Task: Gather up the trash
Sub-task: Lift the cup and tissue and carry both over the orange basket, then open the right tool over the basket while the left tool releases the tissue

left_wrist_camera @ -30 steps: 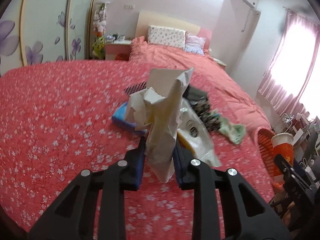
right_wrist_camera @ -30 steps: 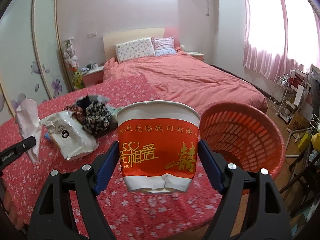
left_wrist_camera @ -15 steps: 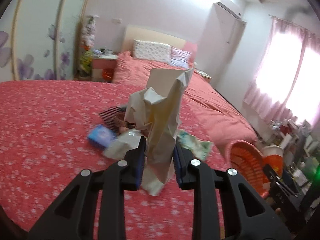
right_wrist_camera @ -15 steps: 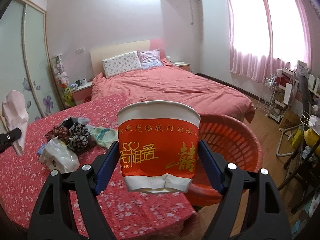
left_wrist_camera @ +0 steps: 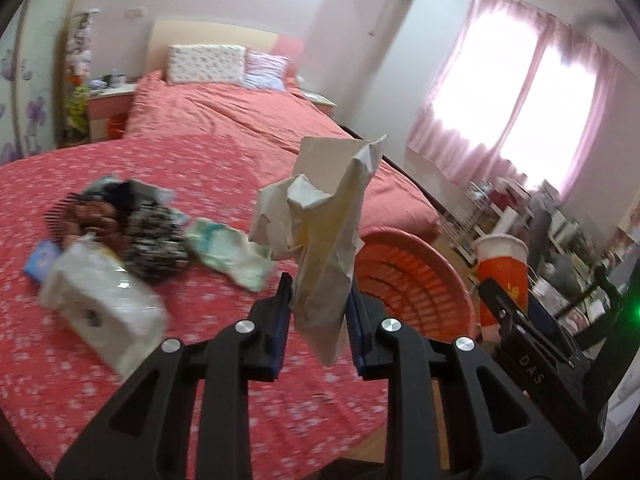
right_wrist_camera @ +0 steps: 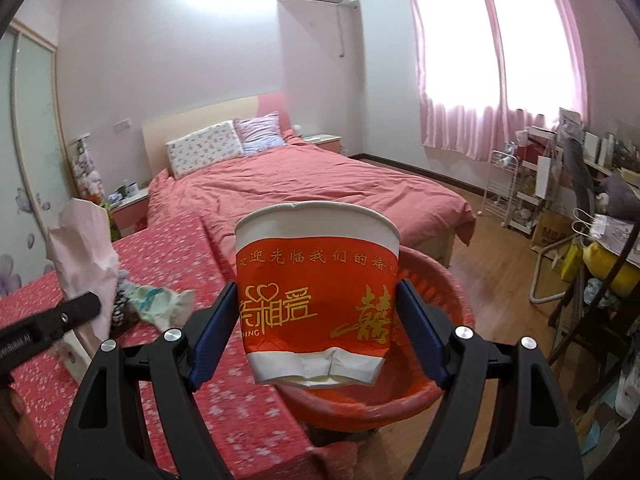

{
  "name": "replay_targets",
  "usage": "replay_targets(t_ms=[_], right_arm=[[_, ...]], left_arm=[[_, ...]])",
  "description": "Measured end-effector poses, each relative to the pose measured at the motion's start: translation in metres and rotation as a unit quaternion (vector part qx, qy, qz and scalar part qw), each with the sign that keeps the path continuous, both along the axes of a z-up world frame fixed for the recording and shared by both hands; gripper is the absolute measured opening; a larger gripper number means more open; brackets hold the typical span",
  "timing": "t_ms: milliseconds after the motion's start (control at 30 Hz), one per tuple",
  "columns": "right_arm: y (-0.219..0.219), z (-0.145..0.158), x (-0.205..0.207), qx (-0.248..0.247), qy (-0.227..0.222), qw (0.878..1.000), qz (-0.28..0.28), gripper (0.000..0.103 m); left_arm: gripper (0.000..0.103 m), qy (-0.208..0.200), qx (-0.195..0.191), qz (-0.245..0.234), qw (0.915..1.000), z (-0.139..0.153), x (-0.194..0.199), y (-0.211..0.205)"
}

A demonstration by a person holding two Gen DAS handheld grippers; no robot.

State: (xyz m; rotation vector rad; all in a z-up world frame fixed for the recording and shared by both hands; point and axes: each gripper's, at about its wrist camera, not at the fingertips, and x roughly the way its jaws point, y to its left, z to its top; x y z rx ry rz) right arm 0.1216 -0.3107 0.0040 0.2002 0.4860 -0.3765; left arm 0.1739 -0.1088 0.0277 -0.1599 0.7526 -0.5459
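My left gripper (left_wrist_camera: pixel 318 320) is shut on a crumpled beige paper bag (left_wrist_camera: pixel 324 232), held upright above the red flowered cover. Just right of and behind it stands the orange-red plastic basket (left_wrist_camera: pixel 416 284). My right gripper (right_wrist_camera: pixel 318 332) is shut on a red and white paper cup (right_wrist_camera: pixel 318 300) with gold lettering, its base dented, held in front of the basket (right_wrist_camera: pixel 444 300). That cup (left_wrist_camera: pixel 502 276) and the right gripper show at the right of the left wrist view. The paper bag (right_wrist_camera: pixel 86 264) and one left finger show at the left of the right wrist view.
On the flowered cover (left_wrist_camera: pixel 120 380) lie a white plastic packet (left_wrist_camera: pixel 100 304), a blue packet (left_wrist_camera: pixel 42 258), dark patterned cloth (left_wrist_camera: pixel 156 236) and a pale green cloth (left_wrist_camera: pixel 228 252). A made bed (right_wrist_camera: pixel 320 184) stretches behind. Wire racks and clutter (right_wrist_camera: pixel 576 200) line the right wall over wooden floor.
Both grippers have swung to the right toward the basket, each keeping its load. The pile on the cover has slid to the left of both views, and the basket now sits closer.
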Motion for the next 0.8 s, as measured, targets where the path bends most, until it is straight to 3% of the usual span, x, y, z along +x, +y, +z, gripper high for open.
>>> replay_targets(t_ms=[500,800], right_arm=[[-0.05,-0.018,0.008,0.024,0.004,0.998,-0.052,0.078],[-0.073,-0.02,0.018,0.061,-0.01,0.996,-0.068,0.078]], left_arm=[[0.026,0.031,0.005,-0.105,0.994,-0.04,0.025,-0.095],[0.028,0.051,0.019,-0.125,0.9907,-0.065,0.049,-0.129]])
